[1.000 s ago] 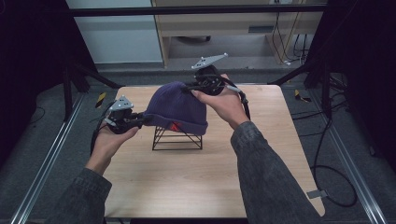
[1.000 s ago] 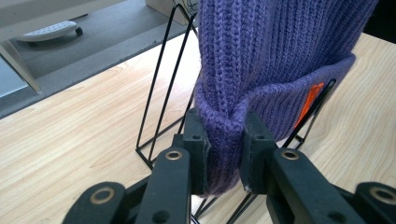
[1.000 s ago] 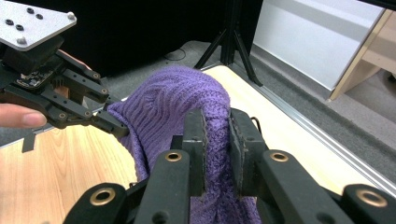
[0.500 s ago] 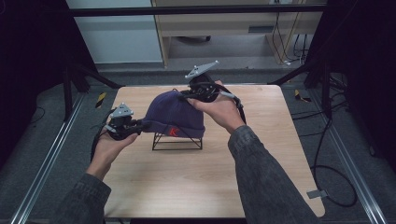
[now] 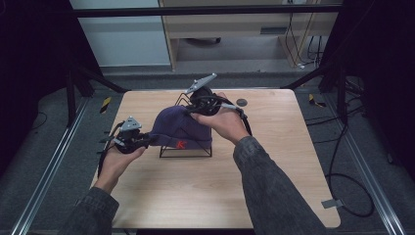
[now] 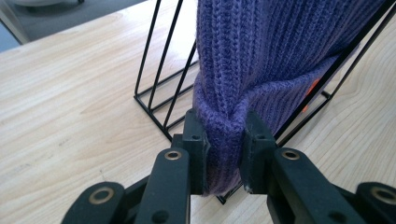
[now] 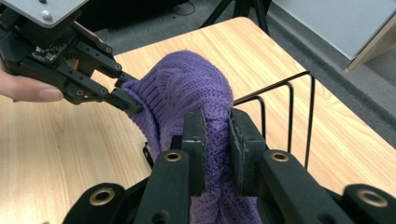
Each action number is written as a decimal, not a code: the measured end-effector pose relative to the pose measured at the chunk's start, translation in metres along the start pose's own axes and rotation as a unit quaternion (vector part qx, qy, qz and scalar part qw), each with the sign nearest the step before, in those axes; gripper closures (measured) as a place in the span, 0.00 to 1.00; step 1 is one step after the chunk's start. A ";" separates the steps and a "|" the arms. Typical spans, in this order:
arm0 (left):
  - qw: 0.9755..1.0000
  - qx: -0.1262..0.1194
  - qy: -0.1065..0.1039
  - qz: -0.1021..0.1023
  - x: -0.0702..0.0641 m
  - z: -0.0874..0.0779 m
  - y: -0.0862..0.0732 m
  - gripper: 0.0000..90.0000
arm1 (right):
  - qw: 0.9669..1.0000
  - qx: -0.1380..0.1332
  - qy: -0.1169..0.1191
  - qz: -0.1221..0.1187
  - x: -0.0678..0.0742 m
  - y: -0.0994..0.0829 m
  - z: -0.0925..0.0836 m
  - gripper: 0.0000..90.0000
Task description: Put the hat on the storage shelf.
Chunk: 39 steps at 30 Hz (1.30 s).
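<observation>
A purple knitted beanie (image 5: 178, 129) with an orange mark on its cuff is draped over a black wire rack (image 5: 186, 149) in the middle of the table. My left gripper (image 5: 147, 140) is shut on the hat's left cuff edge; the left gripper view has the knit (image 6: 243, 70) bunched between the pads, with the rack's wires (image 6: 159, 74) just behind. My right gripper (image 5: 188, 111) is shut on the hat's far upper edge. In the right gripper view the beanie (image 7: 187, 88) is pinched between its jaws, and the left gripper (image 7: 128, 100) bites the opposite edge.
The light wooden table (image 5: 274, 171) has bare surface in front of and to the right of the rack. A small dark disc (image 5: 241, 102) lies near the far edge. Metal rails run along both sides, and cables (image 5: 342, 186) trail on the floor at right.
Both grippers have come down with the hat stretched between them. The hat, held above the rack a second ago, now sits over its wires.
</observation>
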<state>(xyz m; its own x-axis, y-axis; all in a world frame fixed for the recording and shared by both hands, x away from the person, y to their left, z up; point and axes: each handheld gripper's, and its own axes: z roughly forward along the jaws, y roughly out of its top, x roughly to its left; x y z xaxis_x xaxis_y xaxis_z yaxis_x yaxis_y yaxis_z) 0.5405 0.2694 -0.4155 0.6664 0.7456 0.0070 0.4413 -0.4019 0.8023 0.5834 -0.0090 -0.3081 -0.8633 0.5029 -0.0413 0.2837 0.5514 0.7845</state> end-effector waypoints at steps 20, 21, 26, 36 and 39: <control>1.000 0.009 0.005 -0.004 -0.002 0.008 -0.012 0.82 | 1.000 0.022 0.004 -0.007 0.007 -0.003 0.009 0.87; 1.000 0.012 0.005 -0.003 -0.002 0.009 -0.012 0.82 | 1.000 0.023 0.004 -0.009 0.007 -0.003 0.009 0.87; 1.000 0.014 0.004 -0.004 -0.001 0.010 -0.014 0.82 | 1.000 0.027 0.003 -0.009 0.010 -0.002 0.013 0.86; 1.000 0.017 0.004 -0.012 0.001 0.012 -0.020 0.81 | 0.999 0.032 0.006 -0.013 0.014 -0.002 0.019 0.86; 1.000 0.020 0.002 -0.010 0.001 0.012 -0.021 0.81 | 0.999 0.033 0.004 -0.012 0.015 -0.002 0.020 0.86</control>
<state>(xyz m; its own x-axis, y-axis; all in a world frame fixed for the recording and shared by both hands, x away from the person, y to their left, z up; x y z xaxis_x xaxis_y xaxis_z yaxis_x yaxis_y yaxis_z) 0.5393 0.2719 -0.4399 0.6548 0.7557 -0.0072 0.4785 -0.4072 0.7779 0.5784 0.0106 -0.3227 -0.8739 0.4830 -0.0545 0.2891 0.6067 0.7405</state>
